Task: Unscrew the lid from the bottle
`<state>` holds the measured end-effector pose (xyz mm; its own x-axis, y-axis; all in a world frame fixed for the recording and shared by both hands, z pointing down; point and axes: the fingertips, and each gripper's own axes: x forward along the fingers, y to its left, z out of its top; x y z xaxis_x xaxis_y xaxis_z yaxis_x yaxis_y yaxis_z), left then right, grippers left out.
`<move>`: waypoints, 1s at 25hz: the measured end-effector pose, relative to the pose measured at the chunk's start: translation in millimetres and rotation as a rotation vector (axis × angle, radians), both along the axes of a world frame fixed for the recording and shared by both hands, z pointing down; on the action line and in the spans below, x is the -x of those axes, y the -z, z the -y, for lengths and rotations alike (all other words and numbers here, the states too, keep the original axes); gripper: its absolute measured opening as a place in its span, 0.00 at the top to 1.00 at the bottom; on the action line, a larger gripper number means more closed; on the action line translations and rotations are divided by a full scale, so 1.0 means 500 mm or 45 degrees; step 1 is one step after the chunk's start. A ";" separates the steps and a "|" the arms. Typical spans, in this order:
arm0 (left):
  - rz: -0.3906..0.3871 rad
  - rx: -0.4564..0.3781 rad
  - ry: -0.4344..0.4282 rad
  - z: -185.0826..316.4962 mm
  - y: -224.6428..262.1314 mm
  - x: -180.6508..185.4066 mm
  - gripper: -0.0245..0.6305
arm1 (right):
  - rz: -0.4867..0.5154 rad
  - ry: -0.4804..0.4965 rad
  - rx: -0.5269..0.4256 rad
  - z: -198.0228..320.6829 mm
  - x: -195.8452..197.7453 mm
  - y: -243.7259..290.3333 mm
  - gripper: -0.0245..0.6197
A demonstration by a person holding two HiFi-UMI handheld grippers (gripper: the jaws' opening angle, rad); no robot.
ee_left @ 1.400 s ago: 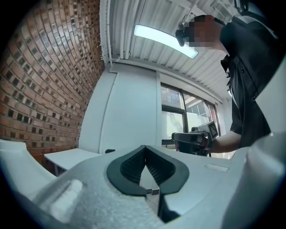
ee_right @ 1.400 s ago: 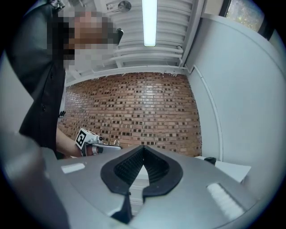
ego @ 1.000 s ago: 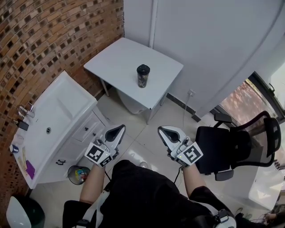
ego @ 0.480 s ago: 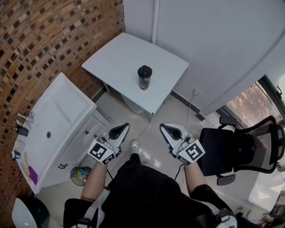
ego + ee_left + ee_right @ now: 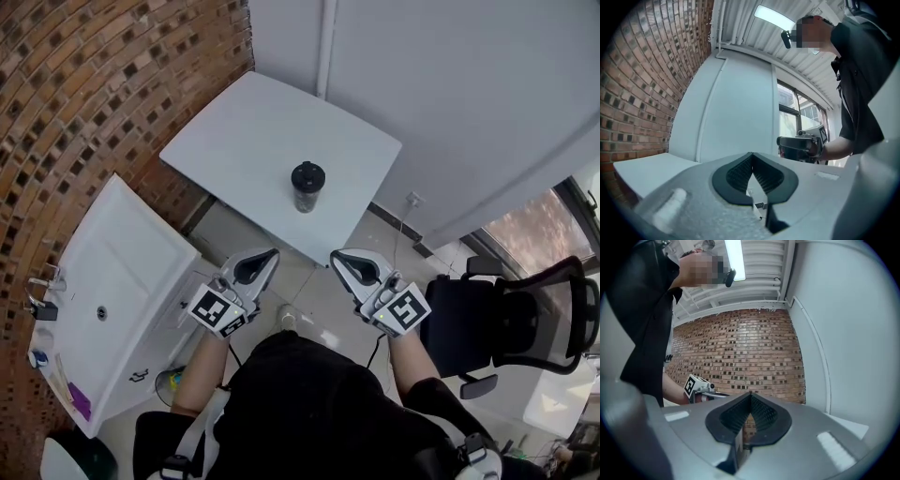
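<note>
**A:** How do the two grippers stand?

**B:** The left gripper (image 5: 269,254) has its jaws pressed together. Its own view shows the ribbed pads (image 5: 740,172) meeting at the tip with nothing between them. The right gripper (image 5: 337,257) is the same, jaws together and empty. The person holds both side by side in front of the body, over the floor, tips pointing toward the table (image 5: 234,131).

**A:** And the bottle?

**B:** The bottle (image 5: 306,193) stands upright on the near part of that white table, beyond the two grippers and roughly in line with the gap between them. Neither gripper touches it.

**A:** Is it closed?

**B:** Yes, the black lid (image 5: 307,174) sits on top. The body is dark and patterned, so what it holds cannot be told.

**A:** Any other containers?

**B:** A white washbasin (image 5: 141,239) stands to the left against the brick wall (image 5: 84,75). Its drain hole (image 5: 100,312) shows in the bowl, and a small purple thing (image 5: 80,401) lies on its near rim.

**A:** And on the right?

**B:** A black office chair (image 5: 511,319), close to the right gripper.
</note>
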<state>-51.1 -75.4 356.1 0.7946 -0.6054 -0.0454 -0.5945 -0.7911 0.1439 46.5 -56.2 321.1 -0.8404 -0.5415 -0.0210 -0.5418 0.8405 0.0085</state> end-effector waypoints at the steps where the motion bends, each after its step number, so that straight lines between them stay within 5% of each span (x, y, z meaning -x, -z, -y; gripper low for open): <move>1: -0.001 0.001 -0.009 0.015 -0.001 0.002 0.96 | 0.002 -0.005 0.008 0.015 0.003 -0.001 0.95; 19: 0.028 0.112 -0.022 0.178 -0.090 -0.002 0.96 | 0.003 0.020 0.182 0.181 0.010 -0.090 0.95; 25: 0.017 0.135 0.025 0.229 -0.117 -0.013 0.96 | -0.021 0.118 0.181 0.230 0.002 -0.128 0.95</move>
<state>-44.7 -190.0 414.4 0.7825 -0.6218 0.0306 -0.6124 -0.7599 0.2182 45.4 -171.4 385.1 -0.8863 -0.4585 0.0646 -0.4630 0.8801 -0.1055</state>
